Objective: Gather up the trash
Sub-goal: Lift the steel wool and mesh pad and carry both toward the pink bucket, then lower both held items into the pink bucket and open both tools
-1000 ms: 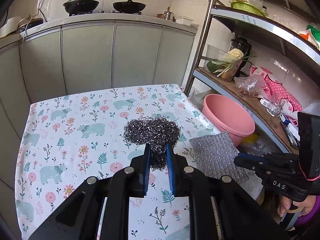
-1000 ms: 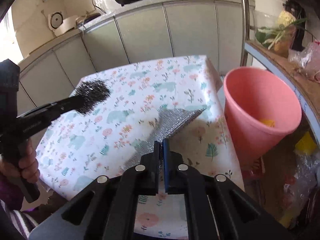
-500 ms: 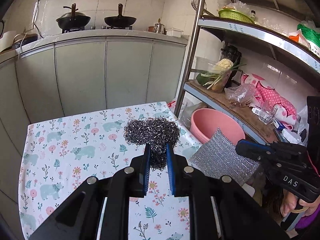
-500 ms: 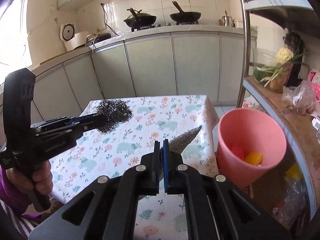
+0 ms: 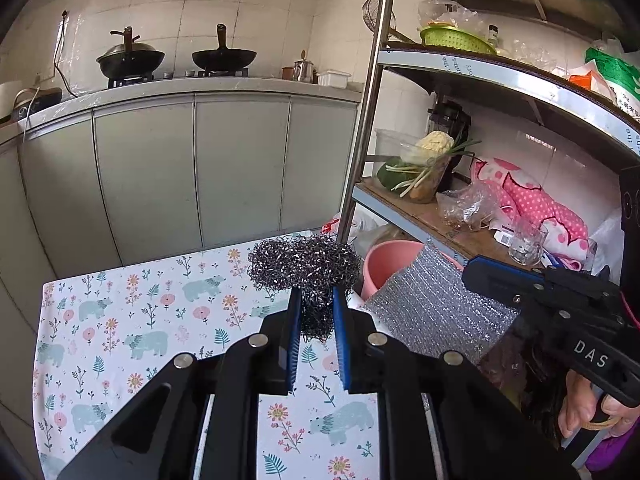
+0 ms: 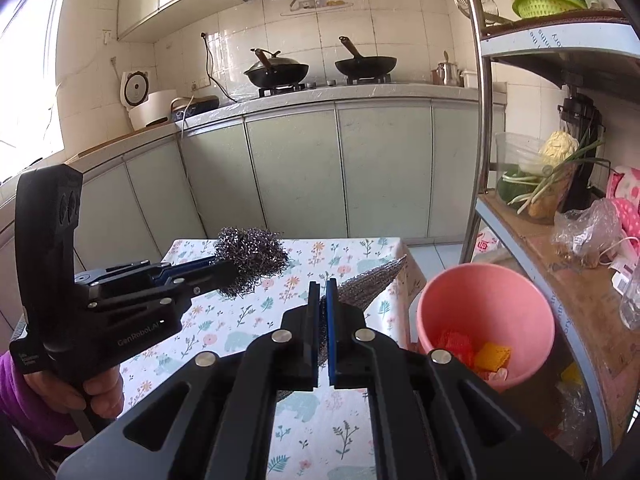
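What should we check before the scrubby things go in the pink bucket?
1. Left gripper pinching the steel wool ball: ok.
2. Right gripper pinching the silver scrub pad: ok.
3. Both scrubbers lifted off the flowery table: ok.
4. Pink bucket open, with room above the trash inside: ok.
5. Either scrubber above the bucket's opening: not ok, both hang over the table side.
6. Grip strong enough for the carry: cannot tell.

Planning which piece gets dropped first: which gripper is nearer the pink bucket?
Right. The right gripper, shut on the silver scouring pad, hangs just beside the pink bucket. The left gripper, holding the steel wool, is farther off over the table.
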`<state>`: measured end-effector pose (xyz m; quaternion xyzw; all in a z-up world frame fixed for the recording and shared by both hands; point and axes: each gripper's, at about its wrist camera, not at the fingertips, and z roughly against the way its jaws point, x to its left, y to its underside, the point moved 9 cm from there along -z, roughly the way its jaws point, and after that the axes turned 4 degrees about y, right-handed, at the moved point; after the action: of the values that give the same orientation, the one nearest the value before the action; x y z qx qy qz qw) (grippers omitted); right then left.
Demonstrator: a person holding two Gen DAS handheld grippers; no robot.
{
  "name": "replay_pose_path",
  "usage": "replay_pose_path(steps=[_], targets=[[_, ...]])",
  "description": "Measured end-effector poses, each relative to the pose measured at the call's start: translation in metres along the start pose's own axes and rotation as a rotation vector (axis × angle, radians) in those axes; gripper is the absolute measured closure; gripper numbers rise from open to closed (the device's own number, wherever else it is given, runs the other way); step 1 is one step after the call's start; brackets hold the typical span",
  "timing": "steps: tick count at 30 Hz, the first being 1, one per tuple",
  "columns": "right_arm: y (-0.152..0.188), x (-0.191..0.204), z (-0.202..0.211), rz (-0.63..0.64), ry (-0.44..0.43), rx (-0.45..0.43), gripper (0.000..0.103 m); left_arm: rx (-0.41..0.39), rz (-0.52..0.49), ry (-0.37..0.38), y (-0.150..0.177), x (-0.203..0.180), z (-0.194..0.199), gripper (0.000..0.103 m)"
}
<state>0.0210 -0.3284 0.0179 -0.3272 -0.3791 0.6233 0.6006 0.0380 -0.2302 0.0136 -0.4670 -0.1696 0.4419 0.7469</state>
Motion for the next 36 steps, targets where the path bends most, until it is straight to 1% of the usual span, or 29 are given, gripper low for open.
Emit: replay_pose_path(steps=[9, 15, 26, 36], targets=[[-0.014, -0.021, -0.009, 0.0, 0.036, -0.015, 0.1, 0.015, -0.016, 0.002, -0.014, -0.012, -0.03, 0.088], [-0.022, -0.041, -0.015, -0.016, 0.069, -0.023, 0.1, 0.019, -0.03, 0.02, -0.027, -0.025, -0.054, 0.089], [-0.026, -0.099, -0.021, -0.064, 0.172, -0.022, 0.1, 0.041, -0.062, 0.08, -0.04, -0.063, -0.108, 0.088], [-0.016, -0.149, -0.044, -0.112, 0.253, 0.021, 0.1, 0.076, -0.097, 0.118, -0.042, -0.093, -0.155, 0.088]])
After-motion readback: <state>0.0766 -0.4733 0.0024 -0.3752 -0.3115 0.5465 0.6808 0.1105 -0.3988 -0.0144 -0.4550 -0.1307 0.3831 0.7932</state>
